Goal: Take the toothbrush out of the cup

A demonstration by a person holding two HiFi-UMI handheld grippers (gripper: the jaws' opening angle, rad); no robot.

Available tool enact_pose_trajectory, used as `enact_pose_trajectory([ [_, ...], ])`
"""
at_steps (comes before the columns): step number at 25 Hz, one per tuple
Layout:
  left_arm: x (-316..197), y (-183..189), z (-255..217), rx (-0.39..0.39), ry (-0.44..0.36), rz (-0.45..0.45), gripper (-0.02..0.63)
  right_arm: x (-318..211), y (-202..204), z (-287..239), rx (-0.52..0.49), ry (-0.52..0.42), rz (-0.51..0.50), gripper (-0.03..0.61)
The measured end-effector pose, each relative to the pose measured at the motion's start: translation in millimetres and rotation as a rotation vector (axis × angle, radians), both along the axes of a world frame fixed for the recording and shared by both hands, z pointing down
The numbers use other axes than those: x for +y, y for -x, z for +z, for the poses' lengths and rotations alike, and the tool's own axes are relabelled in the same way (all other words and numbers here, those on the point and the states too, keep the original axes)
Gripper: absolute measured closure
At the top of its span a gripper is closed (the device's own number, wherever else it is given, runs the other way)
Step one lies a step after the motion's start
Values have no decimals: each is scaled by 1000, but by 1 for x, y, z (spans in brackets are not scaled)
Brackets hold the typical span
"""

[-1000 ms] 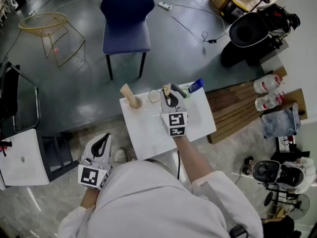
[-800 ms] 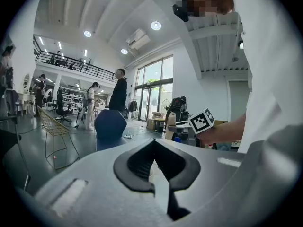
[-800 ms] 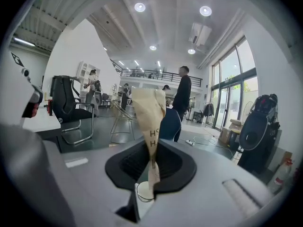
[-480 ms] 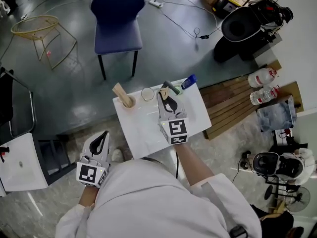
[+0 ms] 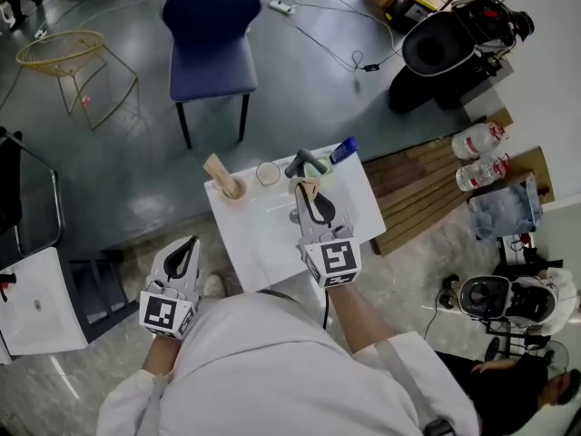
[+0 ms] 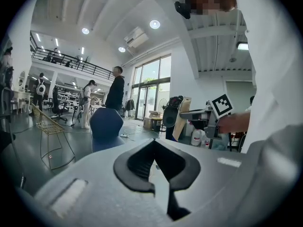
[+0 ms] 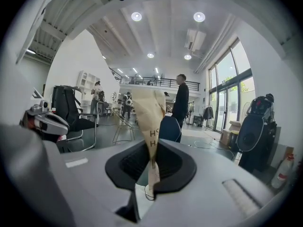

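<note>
My right gripper (image 5: 310, 193) hangs over the small white table (image 5: 263, 239), shut on a toothbrush in a beige paper wrapper (image 5: 309, 187). In the right gripper view the wrapped toothbrush (image 7: 150, 117) stands upright between the jaws of the right gripper (image 7: 151, 161), free of any cup. A clear glass cup (image 5: 268, 173) stands on the table's far edge, to the left of the gripper. My left gripper (image 5: 186, 252) is off the table at the lower left; in its own view the left gripper (image 6: 154, 162) is shut with nothing in it.
A wooden holder with a beige packet (image 5: 221, 179) sits at the table's far left corner. A dark grey object (image 5: 304, 162) and a blue one (image 5: 342, 150) lie at the far right. A blue chair (image 5: 209, 34) stands beyond the table, wooden boards (image 5: 427, 193) to the right.
My right gripper has risen and drawn back from the table's far edge with the wrapped toothbrush in it. The left gripper has stayed where it was.
</note>
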State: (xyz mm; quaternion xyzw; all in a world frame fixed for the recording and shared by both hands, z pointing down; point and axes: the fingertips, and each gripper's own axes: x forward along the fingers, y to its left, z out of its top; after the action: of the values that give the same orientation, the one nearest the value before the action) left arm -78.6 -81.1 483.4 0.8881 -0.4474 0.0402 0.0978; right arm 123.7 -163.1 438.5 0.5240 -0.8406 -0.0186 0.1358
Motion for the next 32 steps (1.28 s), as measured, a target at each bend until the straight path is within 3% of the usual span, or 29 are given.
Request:
enact_pose_trajectory([
  [12, -6, -15, -3, 10, -3, 46, 607, 31, -21, -13, -34, 11, 57, 555],
  [32, -4, -11, 4, -21, -50, 49, 602, 89, -12, -55, -50, 7, 42, 555],
])
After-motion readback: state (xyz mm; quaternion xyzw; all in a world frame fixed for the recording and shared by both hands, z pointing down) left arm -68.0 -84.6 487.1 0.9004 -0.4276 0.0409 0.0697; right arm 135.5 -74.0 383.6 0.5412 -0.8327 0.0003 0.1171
